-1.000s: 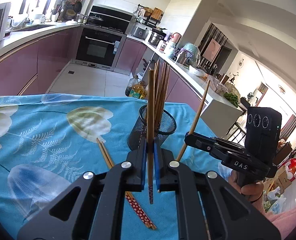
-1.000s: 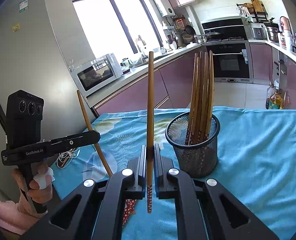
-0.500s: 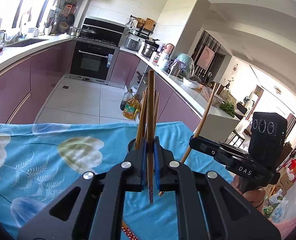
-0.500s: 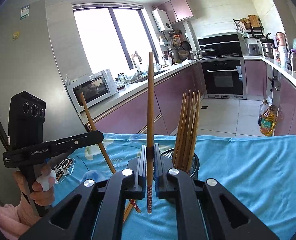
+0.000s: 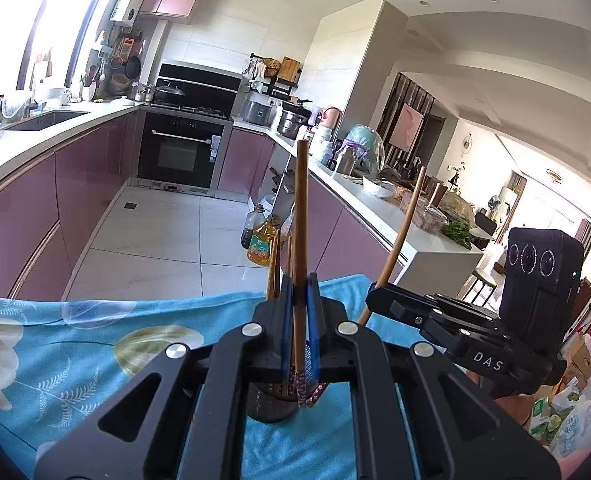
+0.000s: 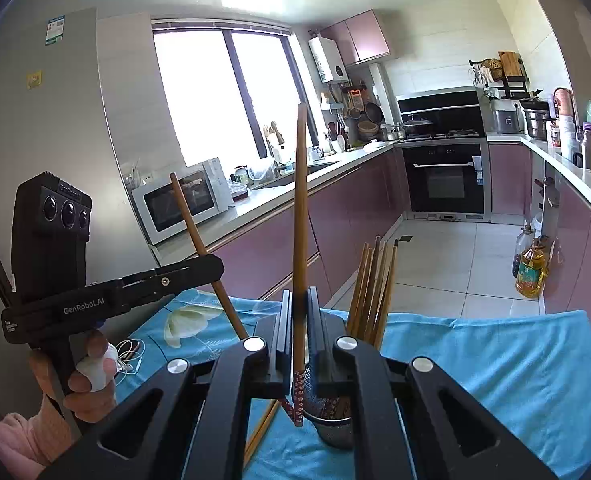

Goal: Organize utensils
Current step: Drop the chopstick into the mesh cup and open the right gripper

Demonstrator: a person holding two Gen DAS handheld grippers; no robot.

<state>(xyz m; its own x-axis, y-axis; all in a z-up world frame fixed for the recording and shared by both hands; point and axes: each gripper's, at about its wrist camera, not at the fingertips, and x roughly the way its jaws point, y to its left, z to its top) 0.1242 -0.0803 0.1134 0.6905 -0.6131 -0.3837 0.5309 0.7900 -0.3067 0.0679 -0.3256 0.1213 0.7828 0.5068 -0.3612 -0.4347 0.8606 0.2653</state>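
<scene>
Two brown wooden chopsticks are held upright, patterned tips down, ready for dropping into the black mesh cup (image 6: 331, 420) on the blue tabletop (image 6: 495, 360): left gripper (image 5: 300, 320) and right gripper (image 6: 300, 332) each have jaws clamped on one.

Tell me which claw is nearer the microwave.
Left. The left claw is on the side of the microwave; the right claw lies beyond it, farther off.
</scene>
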